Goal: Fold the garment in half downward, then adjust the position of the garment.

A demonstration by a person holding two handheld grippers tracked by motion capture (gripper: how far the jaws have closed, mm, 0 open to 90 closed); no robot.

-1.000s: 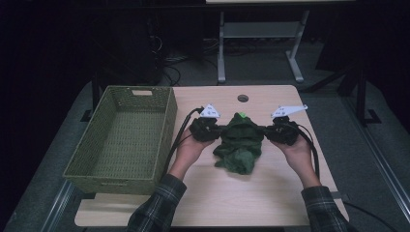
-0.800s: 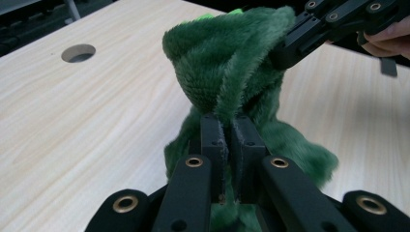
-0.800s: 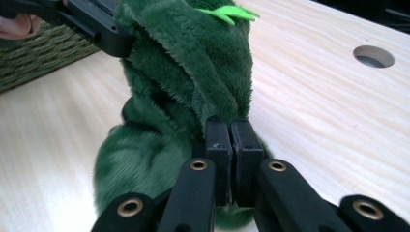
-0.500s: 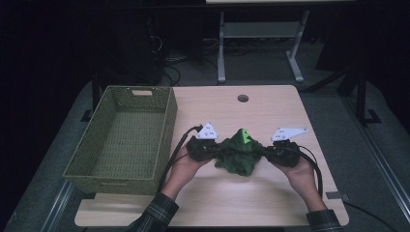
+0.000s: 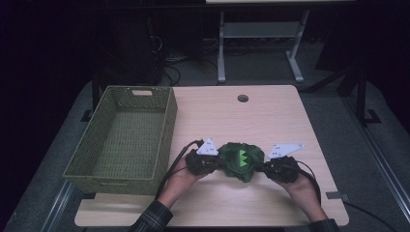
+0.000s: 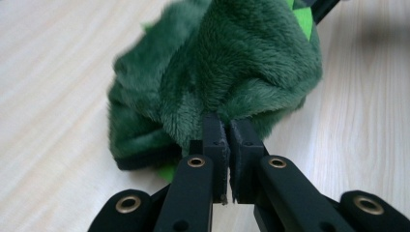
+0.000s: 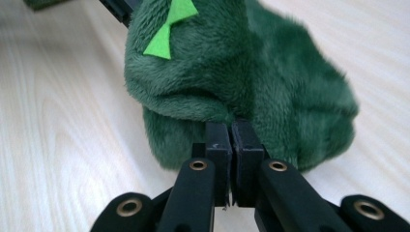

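While both hands sit low in frame, left gripper [image 5: 218, 163] and right gripper [image 5: 265, 167] each pinch the green plush cloth [image 5: 241, 161] at lower centre, apparently resting on the table [image 5: 270, 116]; basket [image 5: 123, 133] centre-left.

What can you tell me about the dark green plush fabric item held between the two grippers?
The dark green plush fabric item is soft, fuzzy and bunched into a rounded lump, with bright green felt zigzag trim showing on top. It sits low over the light wooden table, right of the green woven basket; whether it rests on the wood is unclear. The left gripper and the right gripper each pinch a fold of its pile from opposite sides, jaws shut.
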